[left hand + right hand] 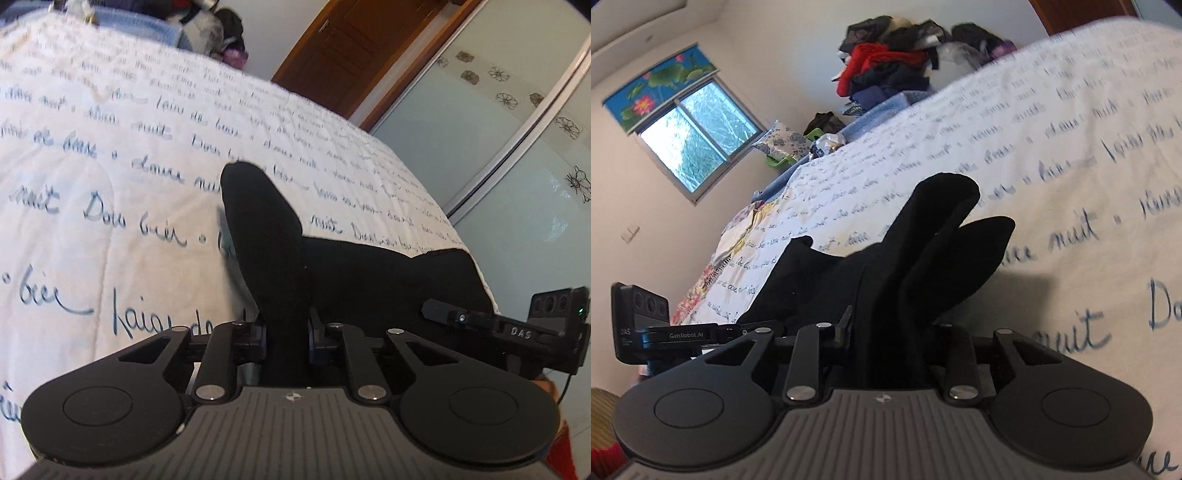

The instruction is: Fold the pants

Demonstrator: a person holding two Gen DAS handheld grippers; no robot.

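Note:
Black pants (273, 251) lie on a white bedspread with blue script (110, 184). My left gripper (287, 332) is shut on a fold of the black cloth, which rises between its jaws and runs away over the bed. In the right wrist view the pants (923, 258) bunch up in thick folds, and my right gripper (890, 332) is shut on them. The other gripper shows at the edge of each view, to the right in the left wrist view (517, 332) and to the left in the right wrist view (665, 332). The fingertips are hidden by cloth.
A pile of clothes (886, 62) sits at the far end of the bed. A window (690, 136) is in the wall to the left. A wooden door (351, 48) and a glass wardrobe door with flowers (498, 129) stand beyond the bed's right edge.

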